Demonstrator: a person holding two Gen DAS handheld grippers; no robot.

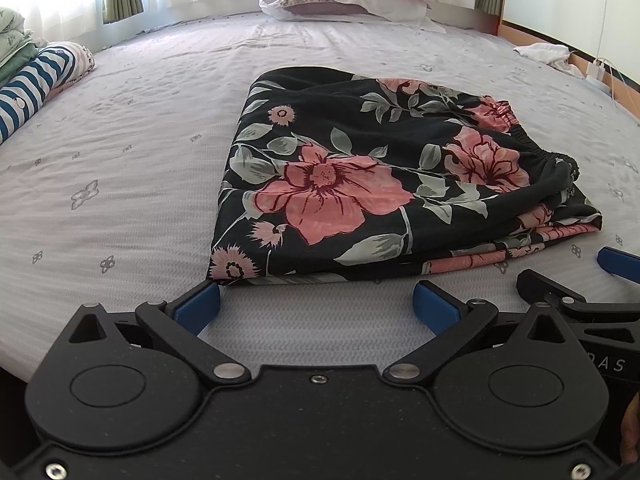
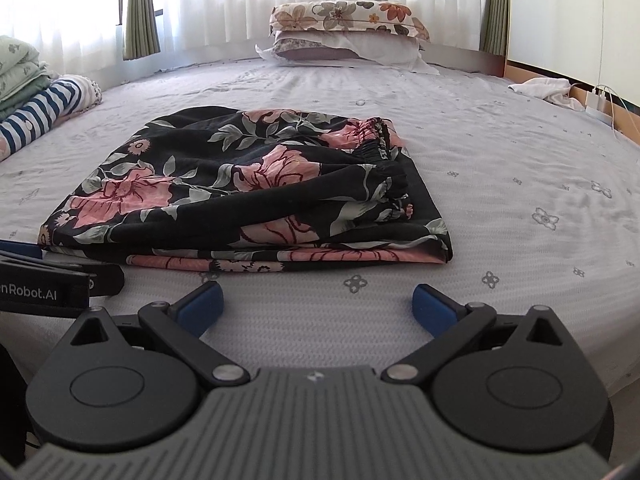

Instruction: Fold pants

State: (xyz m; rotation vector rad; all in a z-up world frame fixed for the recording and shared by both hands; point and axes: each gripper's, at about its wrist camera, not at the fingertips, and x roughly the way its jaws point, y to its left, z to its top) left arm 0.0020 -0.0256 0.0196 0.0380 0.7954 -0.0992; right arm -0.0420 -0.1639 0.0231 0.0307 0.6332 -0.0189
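- Centrally, one pair of black pants with large pink flowers and grey-green leaves (image 1: 360, 184) lies folded into a flat, layered bundle on the pale grey bed sheet dotted with small flower motifs (image 1: 120, 168); its gathered elastic waistband faces the right side, and the stacked edges of the layers show along the near side.
- Two pillows are stacked at the far end of the bed: a cream one printed with brown and orange flowers (image 2: 348, 16) on top of a white one with a mauve panel (image 2: 344, 50).
- One rolled blue-and-white striped cloth (image 1: 36, 84) lies at the left edge of the bed, beside a pile of pale green folded bedding (image 2: 16, 72).
- One crumpled white cloth (image 2: 540, 88) sits at the far right edge, near a white charger with thin cables (image 2: 598, 102).
- White sheer curtains flanked by olive green drapes (image 2: 140, 8) hang behind the bed.
- Two black tongs with blue pads are in view, one per hand.
- Left tongs (image 1: 318, 304): spread wide, holding nothing; the left blue pad (image 1: 198, 306) sits right at the near left corner of the pants, though contact cannot be told.
- Right tongs (image 2: 318, 306): spread wide, empty, just short of the near edge of the pants, apart from the cloth.
- Both point forward, low and roughly level over the sheet, side by side; each shows at the edge of the other's view.
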